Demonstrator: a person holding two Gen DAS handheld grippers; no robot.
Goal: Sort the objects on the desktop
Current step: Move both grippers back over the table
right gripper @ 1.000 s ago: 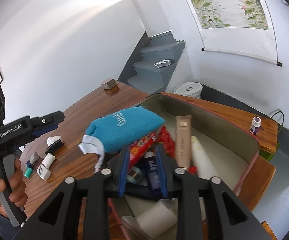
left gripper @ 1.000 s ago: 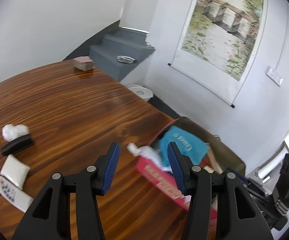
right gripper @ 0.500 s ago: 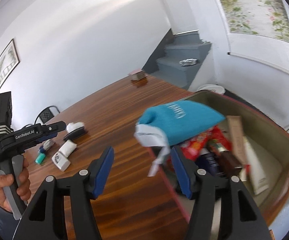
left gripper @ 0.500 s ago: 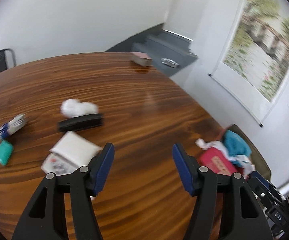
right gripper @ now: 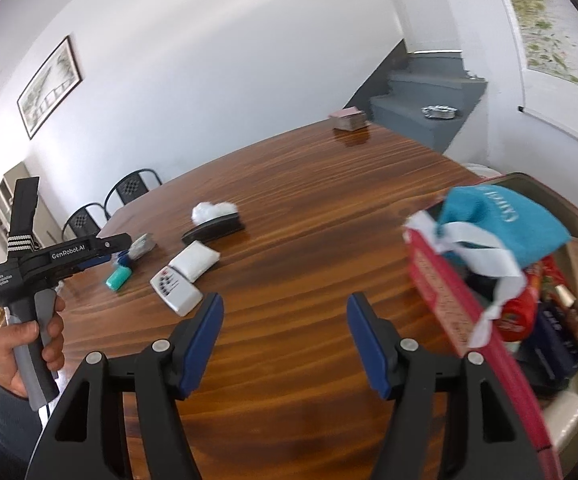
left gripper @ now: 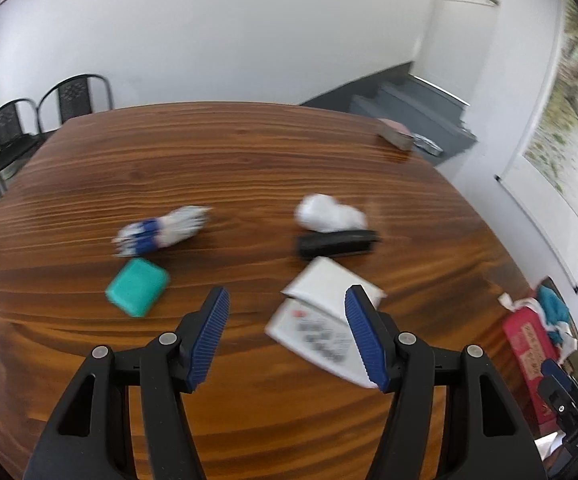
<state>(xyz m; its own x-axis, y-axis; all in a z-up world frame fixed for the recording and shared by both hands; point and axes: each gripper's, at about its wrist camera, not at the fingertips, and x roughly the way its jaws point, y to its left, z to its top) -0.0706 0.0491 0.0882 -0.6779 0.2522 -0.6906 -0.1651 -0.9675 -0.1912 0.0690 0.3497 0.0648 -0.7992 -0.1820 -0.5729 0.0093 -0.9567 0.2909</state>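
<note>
My left gripper (left gripper: pixel 287 320) is open and empty above the wooden table (left gripper: pixel 249 168). Just ahead lie a white remote (left gripper: pixel 317 338), a white packet (left gripper: pixel 331 286), a black case (left gripper: pixel 337 243), a white wad (left gripper: pixel 329 214), a teal box (left gripper: pixel 137 287) and a blue-white bundle (left gripper: pixel 161 230). My right gripper (right gripper: pixel 285 332) is open and empty over bare table, left of the red storage box (right gripper: pixel 469 320). The box holds a teal cloth (right gripper: pixel 501 224), bottles and packets. The left gripper also shows in the right wrist view (right gripper: pixel 89 246).
A small brown block (right gripper: pixel 349 118) sits at the table's far edge. Two black chairs (left gripper: pixel 73 98) stand beyond the table's left end. Grey stairs (right gripper: pixel 429 96) rise behind. A scroll painting (left gripper: pixel 569 128) hangs on the right wall.
My left gripper swung left from the box to the loose objects. My right gripper opened, came out of the box and now points at bare table left of it.
</note>
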